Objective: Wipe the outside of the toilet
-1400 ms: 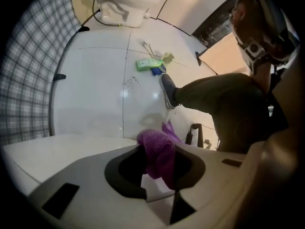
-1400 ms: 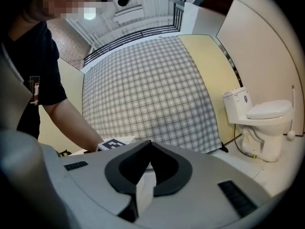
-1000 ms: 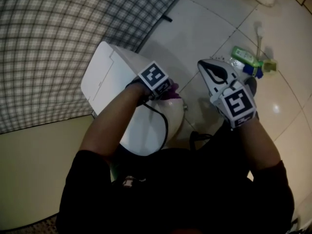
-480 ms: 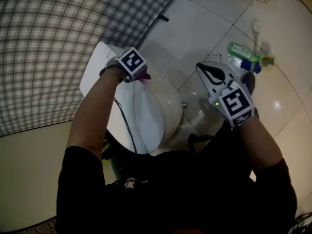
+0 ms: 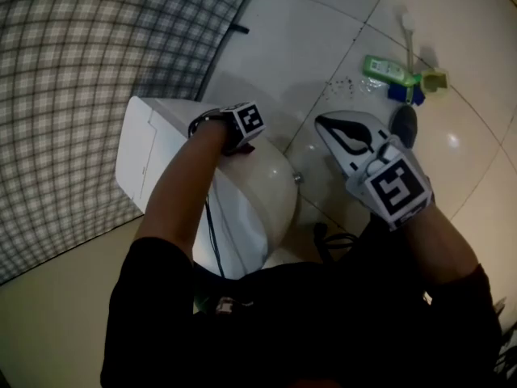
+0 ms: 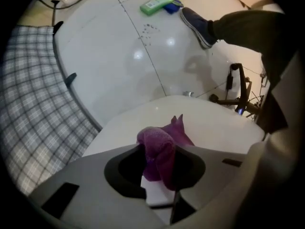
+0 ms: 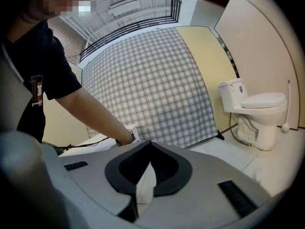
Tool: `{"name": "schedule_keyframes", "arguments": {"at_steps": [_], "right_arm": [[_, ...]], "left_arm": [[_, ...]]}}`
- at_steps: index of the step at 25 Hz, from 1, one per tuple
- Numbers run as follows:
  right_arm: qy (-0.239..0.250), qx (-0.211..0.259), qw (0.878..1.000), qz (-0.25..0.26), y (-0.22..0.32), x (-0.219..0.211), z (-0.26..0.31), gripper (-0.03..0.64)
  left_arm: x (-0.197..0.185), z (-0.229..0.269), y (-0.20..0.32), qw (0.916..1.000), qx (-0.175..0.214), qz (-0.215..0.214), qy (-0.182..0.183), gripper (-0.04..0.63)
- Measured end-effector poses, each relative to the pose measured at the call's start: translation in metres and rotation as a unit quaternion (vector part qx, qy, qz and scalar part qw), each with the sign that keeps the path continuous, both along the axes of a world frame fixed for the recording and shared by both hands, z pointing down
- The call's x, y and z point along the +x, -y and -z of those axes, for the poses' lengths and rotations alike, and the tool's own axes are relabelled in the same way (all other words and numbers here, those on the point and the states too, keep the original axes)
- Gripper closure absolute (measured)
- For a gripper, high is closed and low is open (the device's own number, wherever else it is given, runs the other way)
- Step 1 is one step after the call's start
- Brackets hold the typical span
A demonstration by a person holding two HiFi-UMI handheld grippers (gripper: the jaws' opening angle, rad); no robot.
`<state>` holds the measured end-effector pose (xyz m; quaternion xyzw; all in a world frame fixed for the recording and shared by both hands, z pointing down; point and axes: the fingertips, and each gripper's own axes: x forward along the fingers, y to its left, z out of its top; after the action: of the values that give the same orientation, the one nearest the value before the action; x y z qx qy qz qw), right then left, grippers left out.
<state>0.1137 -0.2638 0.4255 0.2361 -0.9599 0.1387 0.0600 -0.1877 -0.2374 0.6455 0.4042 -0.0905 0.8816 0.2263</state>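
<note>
Purple cloth [image 6: 161,149] is being clamped in the left claw [image 6: 159,168] and pressed onto the toilet [image 5: 254,204] lid by the tank [image 5: 141,148]; right claw [image 7: 143,173] is being held shut, empty, over the floor [image 5: 323,39] beside it.

No words, brand names or numbers can be read anywhere. The white cube with black square markers [image 5: 249,120] on the left gripper [image 6: 159,166] and the matching marker cube [image 5: 396,186] on the right gripper [image 7: 143,175] bear only coded block patterns, not letters or digits. On the flat green plastic bottle [image 5: 386,69] lying on the white tiled floor [image 5: 323,23], any print is too small and blurred to make out.
</note>
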Motion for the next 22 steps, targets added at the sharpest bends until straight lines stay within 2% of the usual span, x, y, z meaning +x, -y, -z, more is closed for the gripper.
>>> {"name": "schedule_keyframes", "arguments": {"at_steps": [5, 7, 10, 12, 14, 18, 22], "right_arm": [[-0.014, -0.036, 0.999, -0.001, 0.006, -0.009, -0.014, 0.626], [-0.009, -0.049, 0.999, 0.003, 0.010, -0.015, -0.018, 0.626], [-0.003, -0.049, 0.999, 0.011, 0.017, -0.026, -0.018, 0.626], [0.003, -0.045, 0.999, 0.019, 0.018, -0.038, -0.013, 0.626], [0.004, -0.041, 0.999, 0.032, 0.015, -0.053, -0.010, 0.627], [-0.002, -0.037, 0.998, 0.041, 0.009, -0.076, -0.007, 0.626], [-0.007, -0.051, 0.999, 0.017, 0.015, -0.085, -0.010, 0.627]], "left_arm": [[0.018, -0.081, -0.039, 0.9955, -0.080, -0.051, -0.006, 0.502], [0.019, -0.102, -0.041, 0.9946, -0.086, -0.057, -0.007, 0.502], [0.019, -0.104, -0.032, 0.9960, -0.078, -0.038, -0.021, 0.502], [0.016, -0.091, -0.017, 0.9972, -0.058, -0.023, -0.041, 0.502], [0.003, -0.069, 0.007, 0.9983, -0.021, -0.016, -0.052, 0.502], [-0.042, 0.000, 0.053, 0.9981, 0.054, 0.001, -0.030, 0.502], [-0.080, 0.054, 0.085, 0.9918, 0.121, 0.028, -0.029, 0.502]]}}
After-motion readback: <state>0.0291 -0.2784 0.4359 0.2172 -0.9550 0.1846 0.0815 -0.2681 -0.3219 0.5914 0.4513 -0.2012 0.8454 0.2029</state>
